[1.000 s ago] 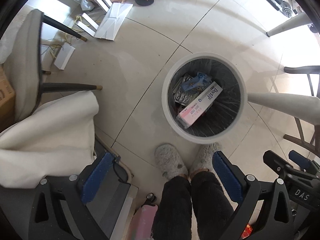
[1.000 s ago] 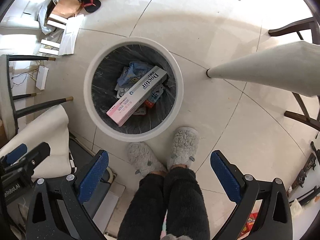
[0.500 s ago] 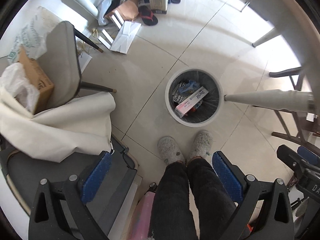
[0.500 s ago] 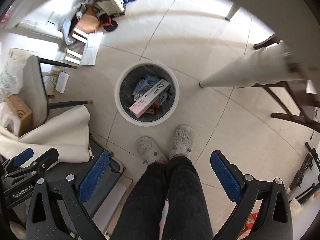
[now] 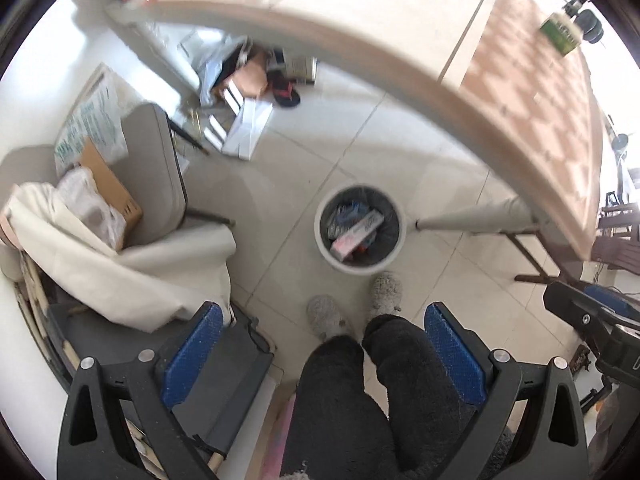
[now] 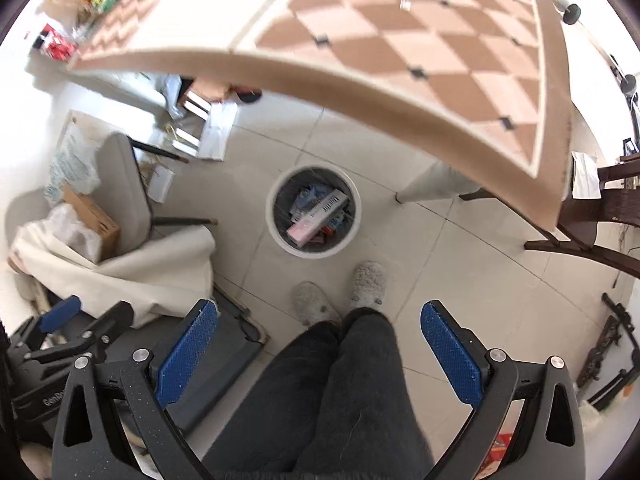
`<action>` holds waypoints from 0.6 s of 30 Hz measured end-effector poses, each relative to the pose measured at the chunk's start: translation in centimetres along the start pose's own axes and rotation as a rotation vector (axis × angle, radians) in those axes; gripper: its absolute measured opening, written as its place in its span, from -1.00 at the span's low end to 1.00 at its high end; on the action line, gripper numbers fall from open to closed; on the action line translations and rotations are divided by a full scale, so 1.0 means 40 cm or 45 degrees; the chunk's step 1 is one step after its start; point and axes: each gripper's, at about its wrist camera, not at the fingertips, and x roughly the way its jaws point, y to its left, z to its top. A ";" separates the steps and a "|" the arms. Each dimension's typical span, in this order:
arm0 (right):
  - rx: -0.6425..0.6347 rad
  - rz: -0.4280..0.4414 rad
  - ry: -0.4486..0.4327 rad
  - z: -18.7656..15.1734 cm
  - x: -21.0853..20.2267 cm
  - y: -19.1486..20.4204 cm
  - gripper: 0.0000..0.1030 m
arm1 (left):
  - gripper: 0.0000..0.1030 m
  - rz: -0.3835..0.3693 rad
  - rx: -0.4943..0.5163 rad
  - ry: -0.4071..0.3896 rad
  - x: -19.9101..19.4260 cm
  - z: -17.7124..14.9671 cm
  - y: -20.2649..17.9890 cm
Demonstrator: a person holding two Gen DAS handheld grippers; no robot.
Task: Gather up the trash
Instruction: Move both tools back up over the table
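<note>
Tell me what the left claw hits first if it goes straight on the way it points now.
Probably the tiled floor just left of the white trash bin. The left claw is open and empty, and nothing shows between it and the floor, though depth is hard to judge.

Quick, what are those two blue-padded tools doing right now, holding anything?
Left tool: open, holding nothing.
Right tool: open, holding nothing.
</note>
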 end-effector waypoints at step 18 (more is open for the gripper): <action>0.503 0.143 -0.356 0.685 -0.352 -0.440 1.00 | 1.00 0.171 -0.061 -0.281 -0.159 0.670 -0.276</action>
